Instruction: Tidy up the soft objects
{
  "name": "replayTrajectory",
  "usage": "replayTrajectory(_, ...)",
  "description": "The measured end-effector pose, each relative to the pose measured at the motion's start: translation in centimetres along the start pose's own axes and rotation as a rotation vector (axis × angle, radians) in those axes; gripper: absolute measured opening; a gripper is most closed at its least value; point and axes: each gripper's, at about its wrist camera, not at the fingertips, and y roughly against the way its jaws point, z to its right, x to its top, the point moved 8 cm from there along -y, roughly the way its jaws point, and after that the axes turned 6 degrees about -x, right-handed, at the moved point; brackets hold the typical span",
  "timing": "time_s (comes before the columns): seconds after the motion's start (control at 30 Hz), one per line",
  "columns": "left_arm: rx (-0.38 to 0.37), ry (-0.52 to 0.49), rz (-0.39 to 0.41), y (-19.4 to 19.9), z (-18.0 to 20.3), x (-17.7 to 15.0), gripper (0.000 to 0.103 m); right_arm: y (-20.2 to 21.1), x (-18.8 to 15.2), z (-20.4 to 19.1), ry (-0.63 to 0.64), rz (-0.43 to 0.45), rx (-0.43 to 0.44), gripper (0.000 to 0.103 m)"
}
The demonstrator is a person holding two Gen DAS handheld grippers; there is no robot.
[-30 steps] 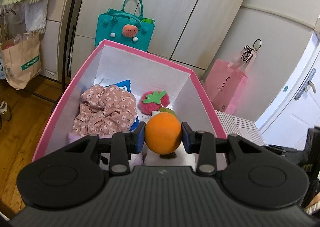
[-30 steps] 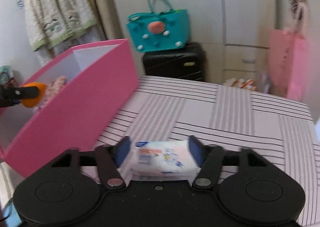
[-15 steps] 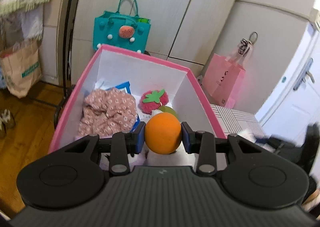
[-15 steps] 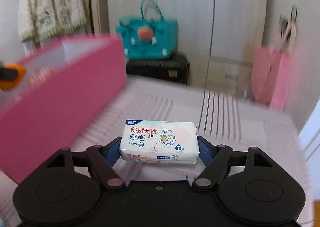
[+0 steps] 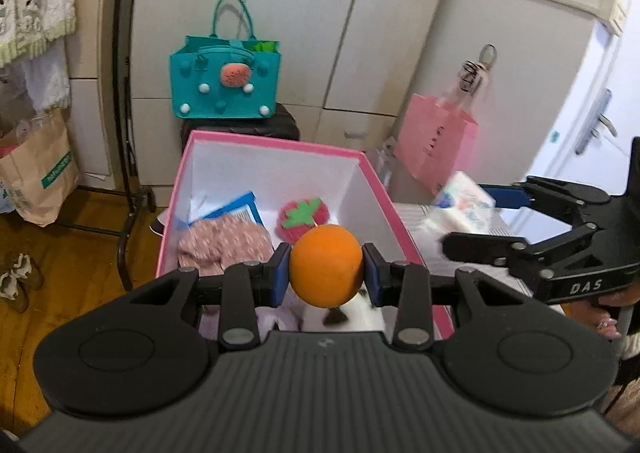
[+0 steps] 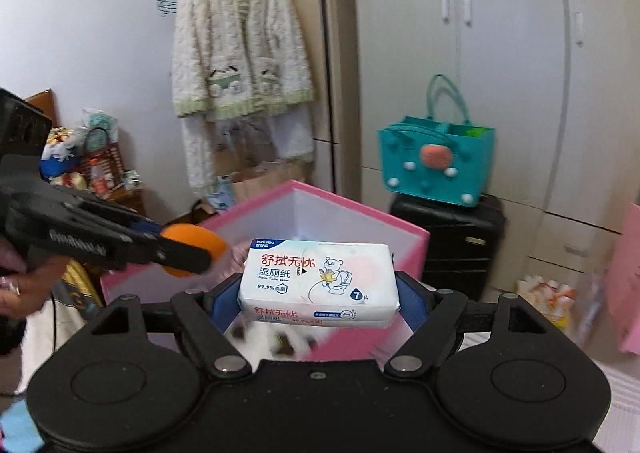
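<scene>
Care matters now: left tool grips the orange ball at frame centre over the pink box, right tool clamps the wipes pack (squashy), so lower both inside before letting go.

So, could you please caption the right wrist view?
Right gripper lifts a white wet-wipe pack above the pink box.

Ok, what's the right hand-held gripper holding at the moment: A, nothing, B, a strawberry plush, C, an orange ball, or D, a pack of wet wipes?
D: in the right wrist view the right hand-held gripper has its pads on both ends of the pack of wet wipes, held in the air over the pink box; the orange ball sits in the left hand-held gripper.
</scene>
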Motion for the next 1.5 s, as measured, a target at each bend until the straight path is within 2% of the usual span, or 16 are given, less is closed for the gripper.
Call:
replayTrajectory(0.13, 0.044, 0.081, 0.032, -1.8, -1.7, 1.1, 0.037, -3.9, 1.4, -0.3, -0.065, -0.042, 0.086, 0.085)
replayTrajectory(0.27, 0.107, 0.187, 0.059, -2.8, -3.9, 1.4, 0.042, -6.1, 2.2, -0.1, -0.139, -0.018, 0.112, 0.087)
replayTrajectory(0.33, 0.102, 0.177, 0.058, -2.9, -3.9, 1.3, 0.052, -6.5, 2.2, 0.2, -0.167, -0.026, 0.137, 0.087)
replayTrajectory(0.47, 0.085, 0.150, 0.060, -2.3, -2.9, 0.6, 0.053, -5.3, 1.8, 0.5, -0.185, 0.000, 0.136, 0.087)
replayTrajectory(0.6, 0.099, 0.122, 0.074, -1.8, -1.9, 0.0, 0.056, -2.9, 1.1, 0.0, -0.174, 0.053, 0.160, 0.086)
replayTrajectory(0.73, 0.137, 0.075, 0.093, -1.1, -0.6, -0.6, 0.064, -0.8, 0.3, 0.0, -0.170, 0.066, 0.121, 0.086)
replayTrajectory(0.83, 0.191, 0.011, 0.072, -1.0, 0.2, -0.9, 0.066, 0.4, -0.9, -0.3, -0.110, 0.018, 0.034, 0.087)
replayTrajectory(0.9, 0.240, 0.026, 0.057, -0.7, 0.1, -1.1, 0.067, 0.9, -1.5, -0.5, -0.071, -0.029, -0.012, 0.086)
replayTrajectory(0.97, 0.260, 0.022, 0.049, -0.1, 0.5, -1.3, 0.071, 2.0, -1.9, -0.7, -0.044, -0.039, -0.045, 0.087)
replayTrajectory(1.0, 0.271, 0.015, 0.055, 0.4, 0.8, -1.3, 0.076, 2.7, -2.1, -0.9, -0.031, -0.048, -0.061, 0.089)
replayTrajectory(1.03, 0.277, 0.007, 0.063, 0.9, 1.0, -1.4, 0.083, 3.2, -2.3, -0.8, -0.023, -0.056, -0.076, 0.091)
replayTrajectory(1.1, 0.273, -0.013, 0.080, 1.8, 1.9, -1.5, 0.091, 3.9, -2.7, -0.6, -0.027, -0.080, -0.122, 0.096)
replayTrajectory(1.2, 0.246, -0.027, 0.069, 2.4, 3.2, -1.8, 0.094, 5.0, -3.5, -0.3, -0.018, -0.134, -0.184, 0.096)
replayTrajectory(1.3, 0.248, -0.044, 0.067, 3.3, 4.3, -2.4, 0.096, 6.4, -4.0, -0.2, -0.047, -0.130, -0.183, 0.096)
replayTrajectory(1.4, 0.252, -0.049, 0.081, 4.2, 5.4, -3.0, 0.100, 8.6, -4.9, 0.0, -0.115, -0.052, -0.173, 0.096)
replayTrajectory(1.5, 0.261, -0.021, 0.075, 5.0, 5.9, -3.7, 0.103, 10.3, -5.9, 0.4, -0.182, -0.010, -0.186, 0.096)
